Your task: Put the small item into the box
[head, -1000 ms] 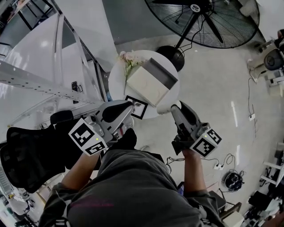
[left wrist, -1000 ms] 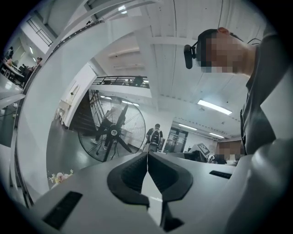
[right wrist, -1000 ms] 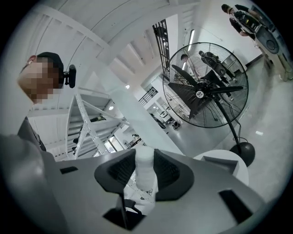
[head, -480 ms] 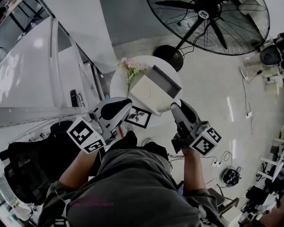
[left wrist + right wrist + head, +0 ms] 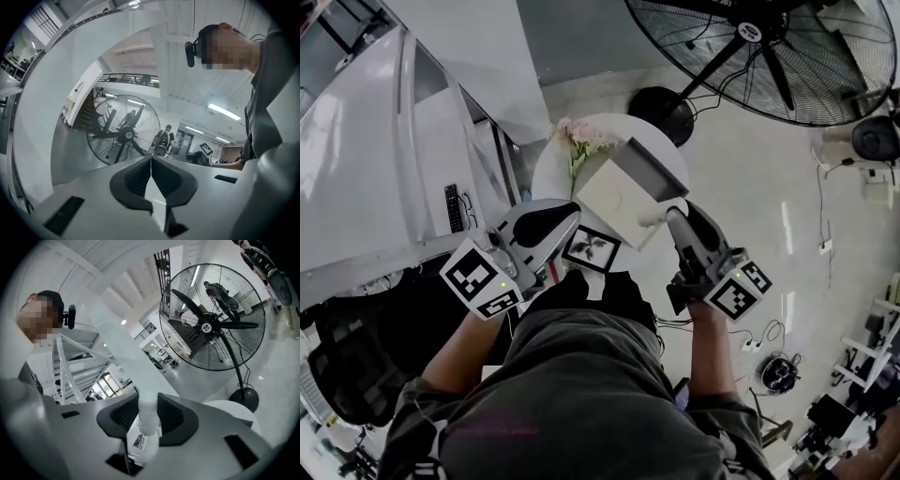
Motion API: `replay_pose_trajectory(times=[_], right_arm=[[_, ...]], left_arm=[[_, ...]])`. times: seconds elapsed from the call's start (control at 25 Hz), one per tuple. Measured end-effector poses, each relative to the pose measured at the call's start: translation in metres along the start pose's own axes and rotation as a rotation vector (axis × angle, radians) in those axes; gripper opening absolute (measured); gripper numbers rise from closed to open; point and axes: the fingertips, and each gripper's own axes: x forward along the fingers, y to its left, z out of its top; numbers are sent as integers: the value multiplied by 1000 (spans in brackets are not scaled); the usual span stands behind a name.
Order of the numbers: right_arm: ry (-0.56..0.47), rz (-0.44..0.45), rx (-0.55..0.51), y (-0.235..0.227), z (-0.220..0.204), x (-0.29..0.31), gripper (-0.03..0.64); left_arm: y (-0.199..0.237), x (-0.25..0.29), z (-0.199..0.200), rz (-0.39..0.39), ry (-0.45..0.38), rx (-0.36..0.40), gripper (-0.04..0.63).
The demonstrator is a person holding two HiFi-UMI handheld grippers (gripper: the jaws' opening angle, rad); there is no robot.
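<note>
A cream box (image 5: 614, 194) with its grey-lined lid (image 5: 652, 169) raised stands on a small round white table (image 5: 551, 169). My right gripper (image 5: 672, 217) sits at the box's near right corner, shut on a small white bottle (image 5: 649, 218). In the right gripper view the bottle (image 5: 148, 411) stands upright between the dark pads (image 5: 171, 416). My left gripper (image 5: 567, 216) hovers over the table's near left edge. Its jaws meet, with nothing between them, in the left gripper view (image 5: 151, 163).
Pink flowers (image 5: 581, 139) lie on the table behind the box, and a black-framed card (image 5: 591, 248) lies at its near edge. A big floor fan (image 5: 787, 47) with a round base (image 5: 661, 103) stands beyond. A white desk (image 5: 375, 159) runs along the left, and cables (image 5: 769, 333) lie on the floor at the right.
The head view has drifted a little. Both grippers keep nearly the same places by the box, and the right one still grips the white bottle.
</note>
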Motion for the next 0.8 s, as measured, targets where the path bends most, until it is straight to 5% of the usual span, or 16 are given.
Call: replay_pose_trajectory(times=[0.8], right_arm=[[313, 44, -113, -149, -12, 78, 129]], left_arm=[[44, 77, -37, 232, 25, -78, 21]])
